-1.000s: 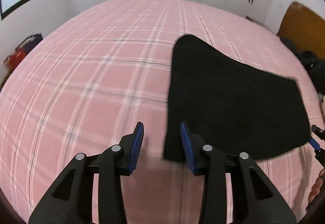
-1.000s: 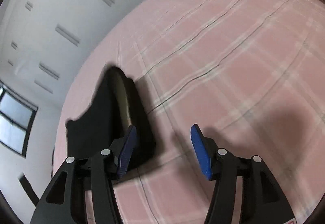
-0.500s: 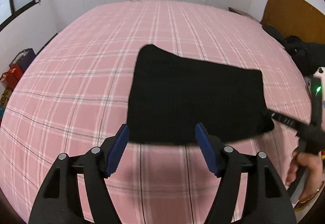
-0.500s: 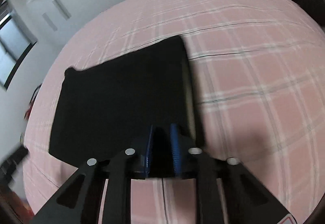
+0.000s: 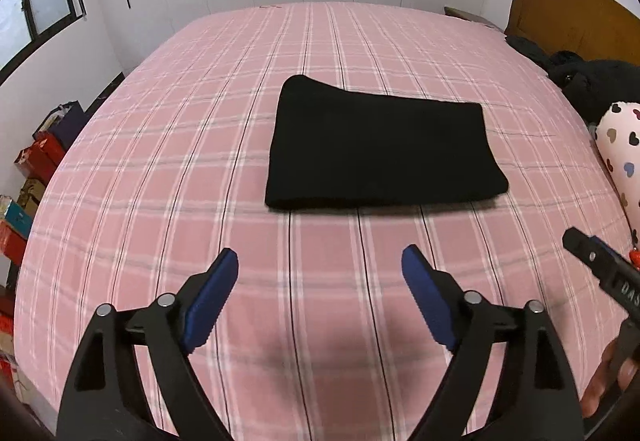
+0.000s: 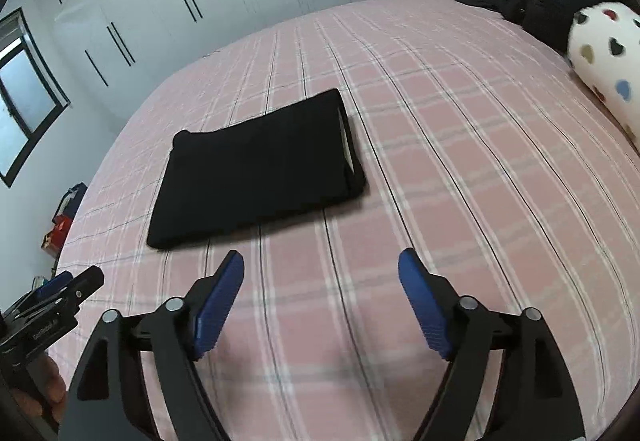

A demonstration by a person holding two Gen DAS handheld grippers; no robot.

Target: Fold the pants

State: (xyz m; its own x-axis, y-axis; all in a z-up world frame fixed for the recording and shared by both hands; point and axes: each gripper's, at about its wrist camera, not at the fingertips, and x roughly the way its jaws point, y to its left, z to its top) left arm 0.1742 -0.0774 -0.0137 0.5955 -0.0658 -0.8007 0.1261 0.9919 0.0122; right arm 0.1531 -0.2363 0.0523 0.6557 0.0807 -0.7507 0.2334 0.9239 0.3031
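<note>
I see the black pants (image 5: 382, 147) lying folded flat mid-bed (image 5: 200, 169), apart from both tools. My left gripper (image 5: 320, 281) and right gripper (image 6: 320, 277) have just been opening and stand wide, empty. To finish well, I'd only square any uneven edge.

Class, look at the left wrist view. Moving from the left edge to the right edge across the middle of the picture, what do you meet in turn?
Stacked boxes on the floor → bare pink checked bedspread → folded black pants → heart-print pillow.
</note>
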